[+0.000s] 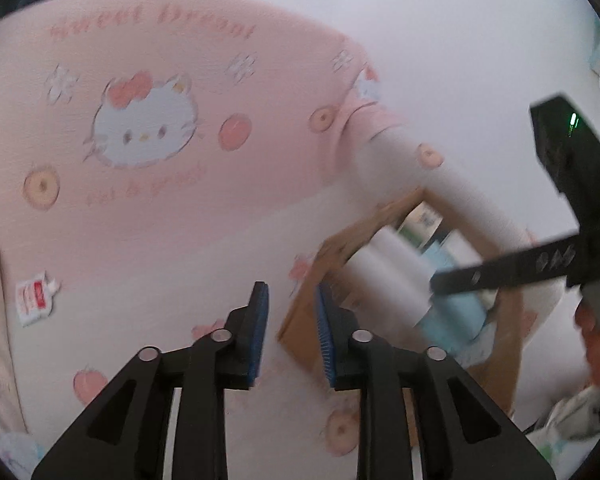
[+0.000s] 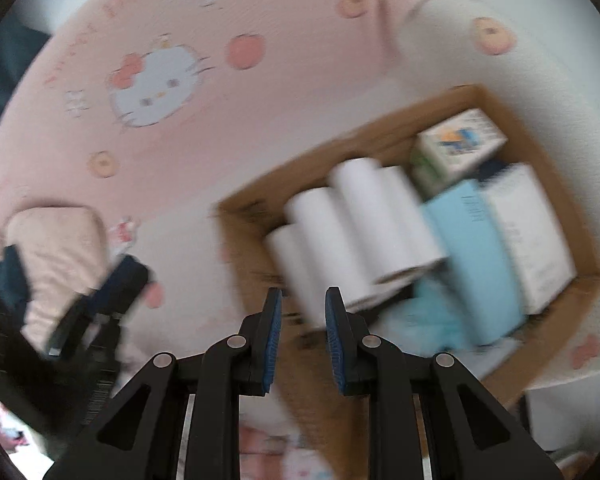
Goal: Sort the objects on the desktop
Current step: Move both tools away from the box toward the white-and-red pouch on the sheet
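Where pink cartoon bedding spreads, cardboard box rests; both grippers' fingers parted, empty.

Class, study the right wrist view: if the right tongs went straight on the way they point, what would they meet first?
Probably the white paper rolls lying in the cardboard box. The open right tongs point at the rolls' near ends, though blur leaves depth uncertain.
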Tool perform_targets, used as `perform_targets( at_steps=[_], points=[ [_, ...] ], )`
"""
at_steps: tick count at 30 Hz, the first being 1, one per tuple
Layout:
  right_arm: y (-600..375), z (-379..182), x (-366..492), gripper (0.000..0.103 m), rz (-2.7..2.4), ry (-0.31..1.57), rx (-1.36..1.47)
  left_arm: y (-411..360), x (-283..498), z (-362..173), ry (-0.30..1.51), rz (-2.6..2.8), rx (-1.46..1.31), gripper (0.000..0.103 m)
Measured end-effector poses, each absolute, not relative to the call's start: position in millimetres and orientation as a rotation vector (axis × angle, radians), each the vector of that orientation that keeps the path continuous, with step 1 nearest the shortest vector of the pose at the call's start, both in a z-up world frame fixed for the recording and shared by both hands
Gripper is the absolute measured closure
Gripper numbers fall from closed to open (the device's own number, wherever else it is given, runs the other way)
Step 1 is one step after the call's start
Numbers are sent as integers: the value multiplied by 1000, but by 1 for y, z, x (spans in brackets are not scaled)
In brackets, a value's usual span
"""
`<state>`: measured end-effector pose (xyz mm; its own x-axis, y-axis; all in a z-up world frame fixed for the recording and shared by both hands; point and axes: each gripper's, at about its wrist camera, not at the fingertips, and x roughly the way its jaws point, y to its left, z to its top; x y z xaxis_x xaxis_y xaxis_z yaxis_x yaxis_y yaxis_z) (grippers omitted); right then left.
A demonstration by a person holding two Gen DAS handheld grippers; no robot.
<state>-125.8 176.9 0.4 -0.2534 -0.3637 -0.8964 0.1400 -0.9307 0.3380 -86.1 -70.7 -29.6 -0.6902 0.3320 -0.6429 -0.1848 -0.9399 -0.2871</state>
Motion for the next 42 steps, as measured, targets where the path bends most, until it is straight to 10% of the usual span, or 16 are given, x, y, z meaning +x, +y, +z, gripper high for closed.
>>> perform_targets(
  at_steps=[15,32,42],
  points=[
    [60,-27,-101,85,-2106,32,1598,-188,-86,-122,-642,2877,-1273,58],
    [-54,-79,-82,85,-2011,326,1328,-320,-86,-173,-1707,2763,-1314,54],
    [-110,-102,-91,85,-1928,442,1167,-361,-93,-174,-1819,2794,-1345,54]
  ],
)
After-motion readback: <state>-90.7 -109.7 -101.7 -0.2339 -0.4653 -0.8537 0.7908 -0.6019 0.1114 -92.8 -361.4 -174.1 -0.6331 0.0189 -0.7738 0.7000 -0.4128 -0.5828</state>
